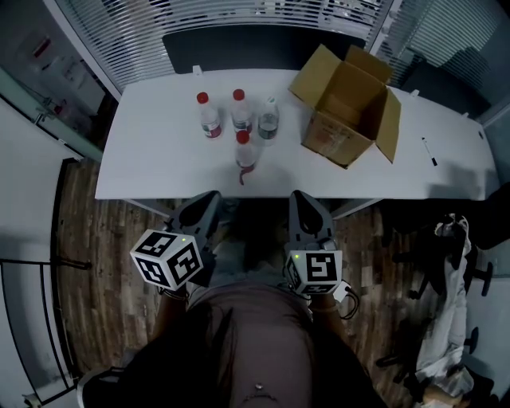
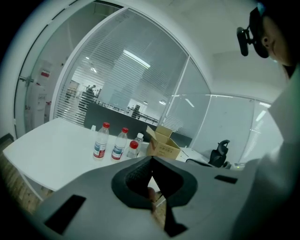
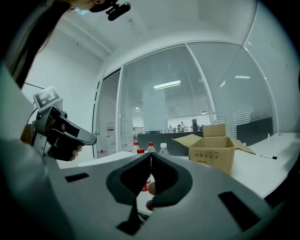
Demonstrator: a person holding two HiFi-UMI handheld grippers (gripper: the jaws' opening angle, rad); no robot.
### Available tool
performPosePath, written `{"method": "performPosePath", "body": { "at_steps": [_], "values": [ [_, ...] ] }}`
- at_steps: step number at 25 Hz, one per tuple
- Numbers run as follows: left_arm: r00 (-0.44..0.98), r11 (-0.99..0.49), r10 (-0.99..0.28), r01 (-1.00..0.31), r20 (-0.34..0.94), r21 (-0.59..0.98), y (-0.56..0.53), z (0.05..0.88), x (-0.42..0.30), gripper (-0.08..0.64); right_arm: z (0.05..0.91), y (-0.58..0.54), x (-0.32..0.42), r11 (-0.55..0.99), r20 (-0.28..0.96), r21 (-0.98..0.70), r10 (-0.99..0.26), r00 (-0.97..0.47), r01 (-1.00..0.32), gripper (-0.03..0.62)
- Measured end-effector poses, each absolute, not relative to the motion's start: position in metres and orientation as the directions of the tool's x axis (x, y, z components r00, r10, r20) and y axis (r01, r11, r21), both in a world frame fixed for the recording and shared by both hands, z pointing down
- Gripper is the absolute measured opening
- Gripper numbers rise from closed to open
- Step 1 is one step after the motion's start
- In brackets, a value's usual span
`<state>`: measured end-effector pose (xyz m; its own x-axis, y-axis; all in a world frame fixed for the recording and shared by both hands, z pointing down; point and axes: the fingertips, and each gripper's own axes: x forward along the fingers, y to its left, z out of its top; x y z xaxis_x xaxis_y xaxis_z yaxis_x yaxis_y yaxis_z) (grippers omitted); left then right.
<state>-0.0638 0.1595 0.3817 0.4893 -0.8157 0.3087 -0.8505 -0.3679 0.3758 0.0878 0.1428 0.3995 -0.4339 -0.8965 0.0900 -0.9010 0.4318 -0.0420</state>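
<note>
Mid-frame on the table (image 1: 155,155), the nearest bottle (image 1: 246,149) stands upright; below it, well apart, left gripper (image 1: 209,199) and right gripper (image 1: 303,199) hang with jaws closed, empty; it looks light, slick, thin-walled; best gripped mid-body.

The rectangular table (image 1: 159,151) is white, the open cardboard box (image 1: 348,107) brown, three clear plastic bottles (image 1: 209,118) red-capped, a fourth clear bottle (image 1: 268,121) white-capped, the plank floor (image 1: 103,263) brown wood-grain, and the left gripper (image 1: 209,198) and right gripper (image 1: 298,197) dark grey with black-and-white square-patterned cubes.

An office: glass partitions with blinds (image 1: 199,24); white desk (image 1: 159,151); swivel chair (image 1: 446,263); wood floor.
</note>
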Motion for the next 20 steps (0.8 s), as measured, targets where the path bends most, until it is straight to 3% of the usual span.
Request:
{"method": "performPosePath", "body": {
  "at_steps": [20],
  "values": [
    [0.499, -0.392, -0.814, -0.85, 0.297, 0.353, 0.146, 0.373, -0.059, 0.008, 0.398, 0.121, 0.094, 0.403, 0.102, -0.059, -0.908, -0.407, -0.913, 0.023]
  ]
}}
